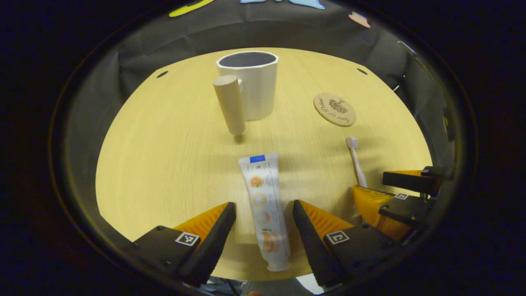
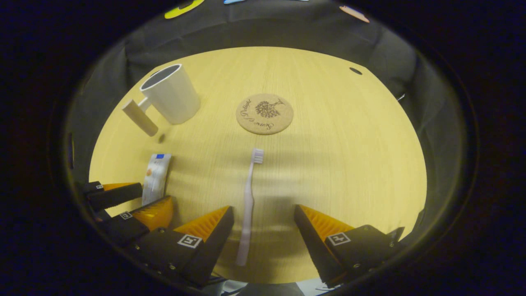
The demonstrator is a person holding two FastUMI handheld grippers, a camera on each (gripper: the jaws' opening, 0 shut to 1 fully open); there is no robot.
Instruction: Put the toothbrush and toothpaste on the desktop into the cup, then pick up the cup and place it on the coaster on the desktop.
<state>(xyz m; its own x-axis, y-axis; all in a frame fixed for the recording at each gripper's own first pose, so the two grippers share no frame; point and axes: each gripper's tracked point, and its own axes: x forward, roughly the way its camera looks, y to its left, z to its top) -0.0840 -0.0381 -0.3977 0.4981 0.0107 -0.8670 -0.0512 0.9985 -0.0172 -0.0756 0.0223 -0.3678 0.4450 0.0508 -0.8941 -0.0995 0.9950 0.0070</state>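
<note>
A white toothpaste tube [image 1: 264, 205] lies flat on the wooden desktop [image 1: 172, 164], running between the fingers of my open left gripper [image 1: 264, 209], which does not touch it. Beyond it stands a white cup [image 1: 251, 84] with a wooden handle [image 1: 229, 105]. The round cork coaster [image 1: 334, 109] lies to the right, with the toothbrush [image 1: 356, 161] nearer. In the right gripper view the pale toothbrush [image 2: 248, 205] lies between the fingers of my open right gripper [image 2: 263, 213], bristles pointing at the coaster [image 2: 264, 114]. The cup [image 2: 170, 94] and toothpaste [image 2: 155, 176] are at the left.
Black cloth walls surround the round desktop [image 2: 349, 164]. Small dark holes [image 1: 162, 74] mark the far corners of the desktop. My right gripper [image 1: 390, 197] shows at the right in the left gripper view; my left gripper [image 2: 135, 205] shows at the left in the right gripper view.
</note>
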